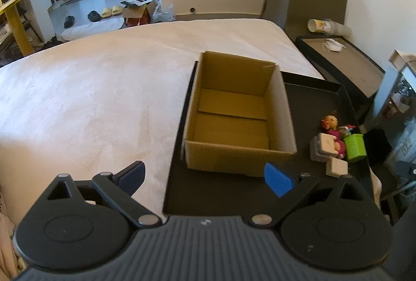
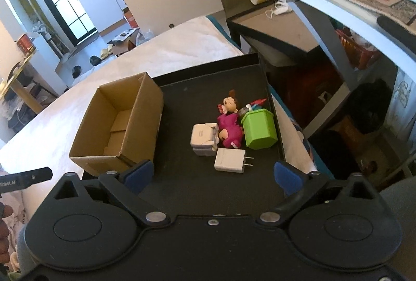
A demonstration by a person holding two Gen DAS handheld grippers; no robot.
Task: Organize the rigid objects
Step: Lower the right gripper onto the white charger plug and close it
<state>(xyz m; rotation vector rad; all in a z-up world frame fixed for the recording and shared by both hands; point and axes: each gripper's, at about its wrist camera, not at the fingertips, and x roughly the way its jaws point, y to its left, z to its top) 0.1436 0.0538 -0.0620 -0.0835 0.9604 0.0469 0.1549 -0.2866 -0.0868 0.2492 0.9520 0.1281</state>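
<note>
An open, empty cardboard box (image 1: pixel 234 122) (image 2: pixel 114 132) stands on a black tray (image 1: pixel 234 195) (image 2: pixel 202 192) on the bed. To its right lies a small pile: a white wall charger with prongs (image 2: pixel 230 160) (image 1: pixel 336 167), stacked white adapters (image 2: pixel 204 139) (image 1: pixel 323 148), a doll in pink (image 2: pixel 230 130) (image 1: pixel 331 125) and a green toy bin (image 2: pixel 258 128) (image 1: pixel 355 147). My left gripper (image 1: pixel 205 177) is open and empty just before the box. My right gripper (image 2: pixel 213 175) is open and empty, just before the charger.
The white bed cover (image 1: pixel 104 88) spreads left of the tray. A dark bedside table (image 1: pixel 343 59) (image 2: pixel 275 26) with a lying cup (image 1: pixel 321 25) stands beyond. A grey shelf unit (image 2: pixel 338 2) rises at the right.
</note>
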